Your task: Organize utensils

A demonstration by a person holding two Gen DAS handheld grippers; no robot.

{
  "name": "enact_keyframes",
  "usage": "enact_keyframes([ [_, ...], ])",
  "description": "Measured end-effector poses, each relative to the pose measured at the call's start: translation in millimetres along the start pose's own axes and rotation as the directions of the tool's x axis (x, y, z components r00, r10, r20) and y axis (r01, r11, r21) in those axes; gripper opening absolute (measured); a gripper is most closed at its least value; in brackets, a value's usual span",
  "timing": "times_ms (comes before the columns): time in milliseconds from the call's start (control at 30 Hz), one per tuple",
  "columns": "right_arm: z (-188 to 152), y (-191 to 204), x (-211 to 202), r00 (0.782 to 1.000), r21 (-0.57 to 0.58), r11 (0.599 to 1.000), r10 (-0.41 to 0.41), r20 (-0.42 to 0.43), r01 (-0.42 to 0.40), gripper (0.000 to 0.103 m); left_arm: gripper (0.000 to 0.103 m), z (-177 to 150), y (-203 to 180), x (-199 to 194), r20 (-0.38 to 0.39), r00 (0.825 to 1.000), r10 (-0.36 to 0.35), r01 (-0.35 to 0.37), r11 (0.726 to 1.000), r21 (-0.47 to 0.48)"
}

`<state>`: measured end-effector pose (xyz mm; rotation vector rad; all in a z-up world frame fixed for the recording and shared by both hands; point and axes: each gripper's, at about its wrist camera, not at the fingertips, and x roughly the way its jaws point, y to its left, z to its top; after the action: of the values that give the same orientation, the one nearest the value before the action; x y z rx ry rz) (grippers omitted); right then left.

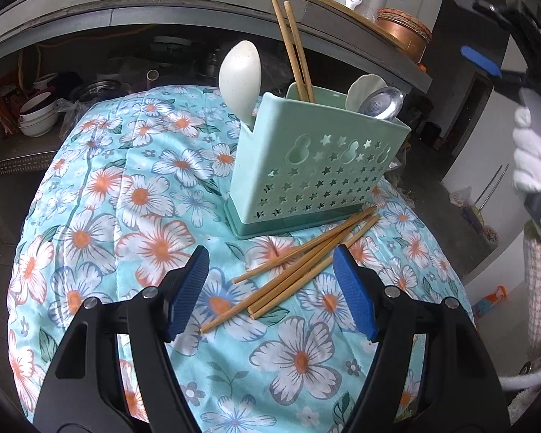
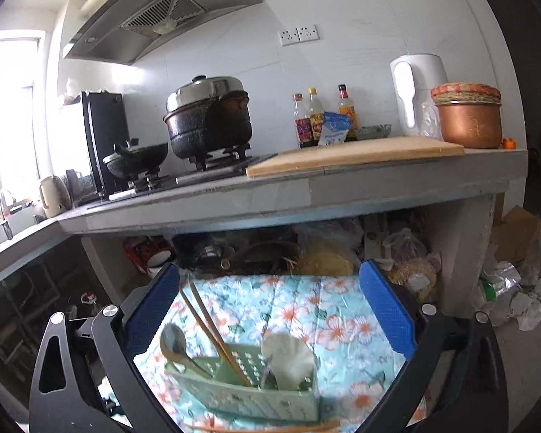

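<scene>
Item: loose chopsticks [image 1: 299,263] on the cloth between my left gripper [image 1: 270,288] pads, jaws apart, nothing gripped. My right gripper [image 2: 270,310] gapes empty above the holder [image 1: 317,166]. Step: picking up; next, close on a pair.

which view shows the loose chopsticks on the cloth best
The left wrist view. The loose chopsticks lie in plain sight on the flowered cloth, in front of the green utensil holder, fanned out and unblocked. The right wrist view catches only a blurred sliver of them at its bottom edge.
</scene>
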<state>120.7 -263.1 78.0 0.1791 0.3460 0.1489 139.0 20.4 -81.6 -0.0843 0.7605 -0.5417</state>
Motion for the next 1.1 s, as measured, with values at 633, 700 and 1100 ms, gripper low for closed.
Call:
enact_keyframes([
  [633,-211.9,-59.8,46.9,0.838,0.271,0.944,-0.011,-0.546,0.189,0.097,0.068,-0.5,-17.5,45.5,-0.116,0.993,0.024,-0.014,0.996,0.085],
  [700,-213.1,-60.6,46.0,0.837,0.268,0.946,-0.005,-0.547,0.181,0.097,0.068,-0.1,-17.6,50.1,-0.125,0.992,0.031,-0.020,0.996,0.087],
  [1100,-219.7,-50.6,38.8,0.858,0.189,0.971,-0.027,-0.513,0.144,0.097,0.068,-1.2,-17.9,64.5,-0.171,0.984,0.038,-0.023,0.996,0.088],
])
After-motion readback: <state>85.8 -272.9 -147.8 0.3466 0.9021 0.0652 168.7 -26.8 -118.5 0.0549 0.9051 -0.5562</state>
